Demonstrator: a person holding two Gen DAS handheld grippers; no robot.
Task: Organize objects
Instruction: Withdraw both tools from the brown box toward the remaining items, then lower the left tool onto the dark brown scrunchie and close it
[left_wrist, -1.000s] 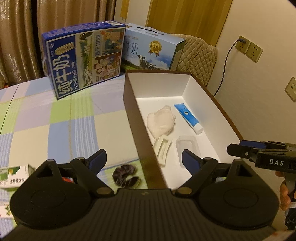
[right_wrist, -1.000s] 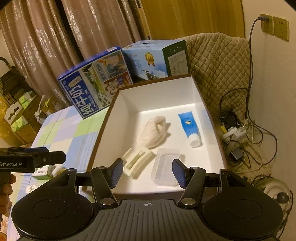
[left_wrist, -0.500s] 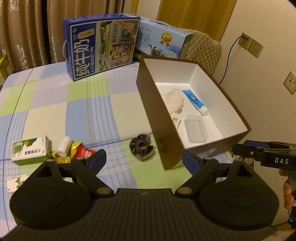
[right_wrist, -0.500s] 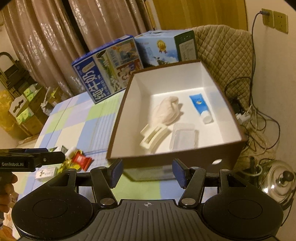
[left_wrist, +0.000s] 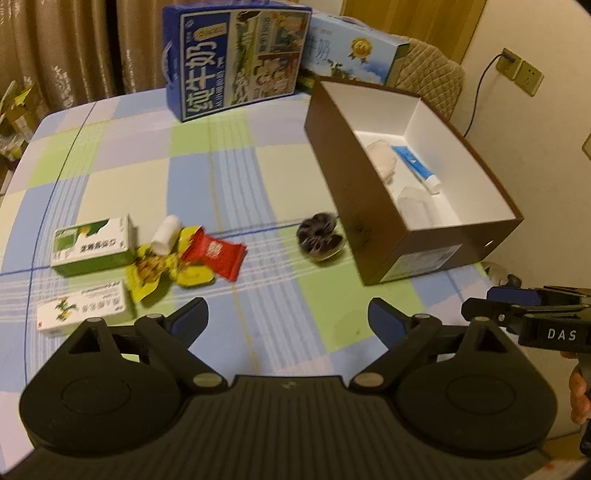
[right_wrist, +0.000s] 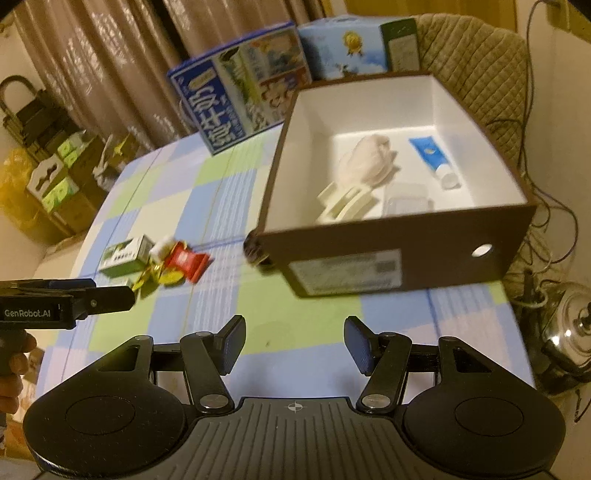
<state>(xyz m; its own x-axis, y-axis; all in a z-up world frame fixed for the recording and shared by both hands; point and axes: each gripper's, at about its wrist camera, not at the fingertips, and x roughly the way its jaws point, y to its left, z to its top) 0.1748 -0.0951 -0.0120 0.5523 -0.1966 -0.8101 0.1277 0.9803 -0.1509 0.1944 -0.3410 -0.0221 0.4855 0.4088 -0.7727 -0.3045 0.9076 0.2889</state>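
A brown box (left_wrist: 373, 206) (right_wrist: 369, 251) with a white inside stands on the checked tablecloth; in it lie a blue tube (left_wrist: 415, 168) (right_wrist: 434, 158), a pale crumpled cloth (right_wrist: 365, 162), a cream clip (right_wrist: 345, 201) and a clear lid (right_wrist: 406, 203). A dark round object (left_wrist: 320, 238) rests against the box's left wall. Further left sit two green-and-white cartons (left_wrist: 92, 245) (left_wrist: 85, 312), a white roll (left_wrist: 166, 229), a red packet (left_wrist: 214, 253) and yellow wrappers (left_wrist: 155, 271). My left gripper (left_wrist: 288, 319) and right gripper (right_wrist: 293, 345) hover open and empty above the near table edge.
Two large milk cartons (left_wrist: 236, 55) (left_wrist: 354, 50) stand at the table's far edge, before curtains. A quilted chair (right_wrist: 480, 55), cables and a steel pot (right_wrist: 576, 332) lie to the right of the table. Stacked boxes (right_wrist: 55, 184) sit on the floor at left.
Both grippers have pulled back from over the box toward the near table edge, so the loose items on the left have come into view. Both stayed open.
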